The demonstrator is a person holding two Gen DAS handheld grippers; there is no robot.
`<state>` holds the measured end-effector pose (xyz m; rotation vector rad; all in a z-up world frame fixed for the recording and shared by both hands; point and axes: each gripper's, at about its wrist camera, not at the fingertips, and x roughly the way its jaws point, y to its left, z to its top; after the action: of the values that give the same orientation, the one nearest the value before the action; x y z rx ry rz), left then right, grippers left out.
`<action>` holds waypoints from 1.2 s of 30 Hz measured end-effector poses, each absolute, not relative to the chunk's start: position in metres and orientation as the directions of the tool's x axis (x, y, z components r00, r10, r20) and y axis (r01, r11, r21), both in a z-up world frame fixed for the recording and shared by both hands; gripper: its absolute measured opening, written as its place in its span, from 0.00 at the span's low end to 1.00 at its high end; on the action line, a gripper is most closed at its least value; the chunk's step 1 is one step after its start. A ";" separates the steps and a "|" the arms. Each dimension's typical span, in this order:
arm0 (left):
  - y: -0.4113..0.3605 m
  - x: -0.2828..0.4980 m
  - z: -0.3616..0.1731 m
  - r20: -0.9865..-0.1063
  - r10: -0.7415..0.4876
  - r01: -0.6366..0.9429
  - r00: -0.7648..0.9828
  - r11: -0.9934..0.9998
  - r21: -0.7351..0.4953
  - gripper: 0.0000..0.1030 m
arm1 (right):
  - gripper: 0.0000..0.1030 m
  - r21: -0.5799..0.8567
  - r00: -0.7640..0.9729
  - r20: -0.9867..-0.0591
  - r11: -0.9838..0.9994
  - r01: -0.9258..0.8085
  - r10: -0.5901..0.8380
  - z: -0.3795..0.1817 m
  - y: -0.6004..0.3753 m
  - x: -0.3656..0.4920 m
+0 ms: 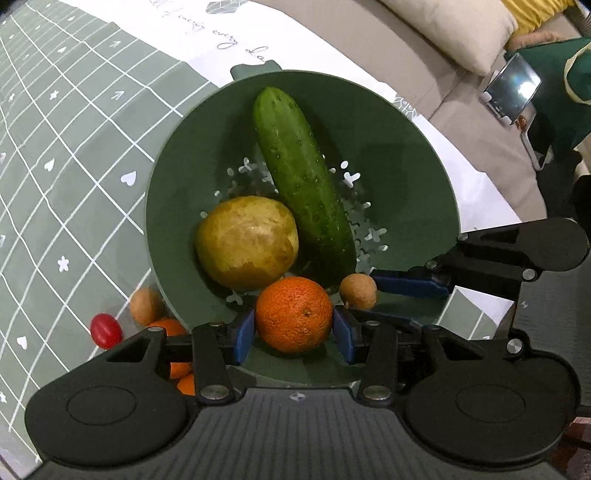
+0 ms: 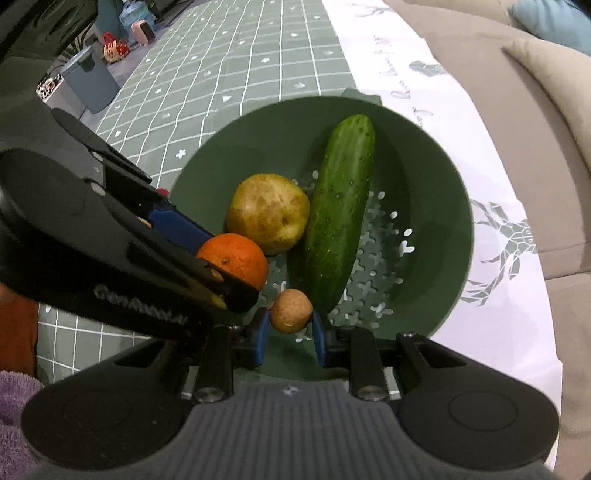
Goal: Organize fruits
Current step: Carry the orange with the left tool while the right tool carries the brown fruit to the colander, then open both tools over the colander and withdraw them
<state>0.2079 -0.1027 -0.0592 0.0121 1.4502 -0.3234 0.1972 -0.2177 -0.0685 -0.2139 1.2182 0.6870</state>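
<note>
Nearest the left wrist camera, the left claw [image 1: 294, 334] was clenched on an orange [image 1: 294, 314], its blue pads pressed to both sides of the fruit, held just over the near rim of the green colander bowl [image 1: 417, 177]. Beside it, the right claw [image 2: 289, 332] gripped a small brown longan [image 2: 291, 309] between its own blue pads, also over the near part of the bowl and just to the right of the orange. Inside the bowl lay a long cucumber [image 1: 303, 184], running from the far rim toward the near side, and a yellow-green pear [image 1: 246, 242] rested against its left flank on the perforated bottom. The bowl stood on a worktop covered with a green checked cloth [image 1: 62, 155] that gave way to a white printed border [image 1: 177, 33] along the far edge. On the cloth, just outside the bowl's left rim, a second longan [image 1: 145, 306] sat near a red cherry tomato [image 1: 106, 331], and more oranges [image 1: 173, 328] showed partly hidden behind the left claw's body. Beyond the worktop, a beige cushion [image 1: 458, 26] lay on a sofa, with a phone on a stand [image 1: 511, 90] beside it
</note>
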 end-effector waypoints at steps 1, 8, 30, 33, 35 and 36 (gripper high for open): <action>-0.104 0.209 -0.059 -0.975 -0.205 0.225 0.083 0.957 -0.183 0.50 | 0.20 0.205 0.168 -0.915 0.780 -0.591 0.368 -0.070 -0.217 0.198; -0.110 0.211 -0.062 -0.981 -0.178 0.219 0.073 0.963 -0.159 0.53 | 0.20 0.210 0.149 -0.921 0.783 -0.585 0.359 -0.073 -0.220 0.206; -0.069 0.145 0.009 -0.889 -0.246 0.287 0.385 0.948 -0.138 0.68 | 0.59 0.041 0.397 -0.870 0.846 -0.532 0.291 -0.021 -0.222 0.161; -0.054 0.128 0.020 -0.866 -0.232 0.290 0.444 0.951 -0.106 0.68 | 0.60 0.046 0.456 -0.837 0.868 -0.494 0.304 -0.013 -0.219 0.143; -0.042 0.116 0.025 -0.854 -0.210 0.275 0.477 0.958 -0.082 0.68 | 0.60 0.056 0.491 -0.812 0.880 -0.472 0.315 -0.009 -0.216 0.133; -0.036 0.110 0.026 -0.848 -0.198 0.266 0.491 0.961 -0.071 0.68 | 0.60 0.058 0.510 -0.799 0.885 -0.461 0.318 -0.006 -0.213 0.126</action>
<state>0.1103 -0.0355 0.0259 0.0731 1.0196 -0.2818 0.1265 -0.2133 -0.0063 -0.1700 0.9237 0.4720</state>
